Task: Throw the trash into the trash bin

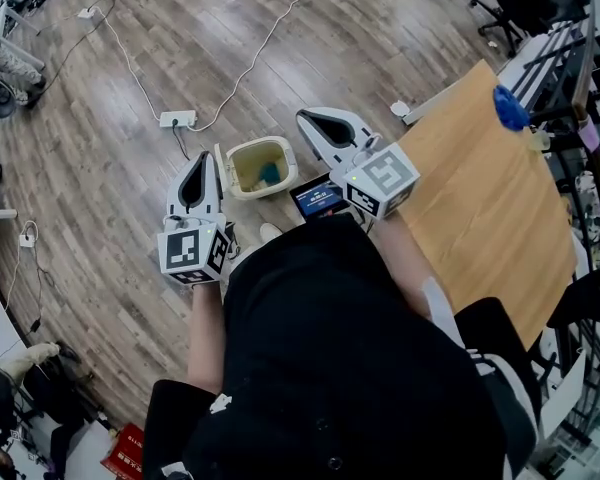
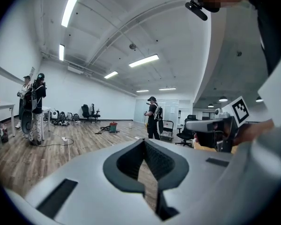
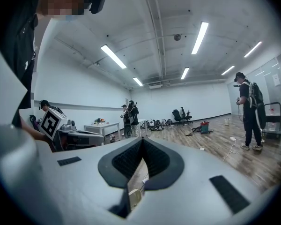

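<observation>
In the head view a cream trash bin [image 1: 260, 166] stands on the wooden floor in front of the person, with something blue-green lying inside it. My left gripper [image 1: 202, 156] hangs just left of the bin, pointing away from the body, its jaws shut and empty. My right gripper [image 1: 303, 117] is held just right of the bin's rim, also shut with nothing in it. In the left gripper view the left gripper [image 2: 144, 141] shows its tips touching. The right gripper [image 3: 142, 139] looks the same in the right gripper view, where a cream piece of the bin [image 3: 134, 197] shows through the gap.
A wooden table [image 1: 490, 203] stands to the right with a blue object [image 1: 510, 108] at its far end. A power strip [image 1: 177, 119] and cables lie on the floor beyond the bin. A person in black [image 2: 153, 118] and office chairs stand further off.
</observation>
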The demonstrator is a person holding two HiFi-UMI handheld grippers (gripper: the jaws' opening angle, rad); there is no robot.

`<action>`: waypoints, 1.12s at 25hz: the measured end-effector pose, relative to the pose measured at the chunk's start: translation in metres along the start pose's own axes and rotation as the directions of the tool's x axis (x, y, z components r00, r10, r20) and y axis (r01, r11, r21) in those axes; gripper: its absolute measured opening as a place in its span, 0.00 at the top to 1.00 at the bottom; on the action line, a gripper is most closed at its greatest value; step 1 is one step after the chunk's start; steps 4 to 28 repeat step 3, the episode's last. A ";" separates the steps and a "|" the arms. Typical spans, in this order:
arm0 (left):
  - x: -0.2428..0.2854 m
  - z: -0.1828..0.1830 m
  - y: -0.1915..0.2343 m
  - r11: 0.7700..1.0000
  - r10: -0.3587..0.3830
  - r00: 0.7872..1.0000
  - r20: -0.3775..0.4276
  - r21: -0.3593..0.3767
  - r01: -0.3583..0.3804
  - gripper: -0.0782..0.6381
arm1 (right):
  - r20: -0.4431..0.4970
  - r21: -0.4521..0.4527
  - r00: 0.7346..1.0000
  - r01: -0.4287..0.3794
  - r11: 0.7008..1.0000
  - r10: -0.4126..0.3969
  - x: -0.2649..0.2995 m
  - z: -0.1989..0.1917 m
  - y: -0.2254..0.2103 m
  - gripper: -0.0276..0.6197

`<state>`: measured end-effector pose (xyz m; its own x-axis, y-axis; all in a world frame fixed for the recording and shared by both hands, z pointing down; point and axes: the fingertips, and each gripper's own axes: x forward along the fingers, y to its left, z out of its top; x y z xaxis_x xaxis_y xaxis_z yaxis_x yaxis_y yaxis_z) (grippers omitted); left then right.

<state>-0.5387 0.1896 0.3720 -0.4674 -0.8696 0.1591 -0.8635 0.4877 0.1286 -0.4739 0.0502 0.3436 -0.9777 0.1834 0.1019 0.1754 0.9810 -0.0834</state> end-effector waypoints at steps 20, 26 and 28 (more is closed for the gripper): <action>-0.001 0.000 0.012 1.000 -0.004 1.000 -0.012 -0.008 0.003 0.88 | -0.009 0.003 1.000 0.011 1.000 -0.010 0.009 0.002 0.003 0.96; -0.001 0.000 0.012 1.000 -0.004 1.000 -0.012 -0.008 0.003 0.88 | -0.009 0.003 1.000 0.011 1.000 -0.010 0.009 0.002 0.003 0.96; -0.001 0.000 0.012 1.000 -0.004 1.000 -0.012 -0.008 0.003 0.88 | -0.009 0.003 1.000 0.011 1.000 -0.010 0.009 0.002 0.003 0.96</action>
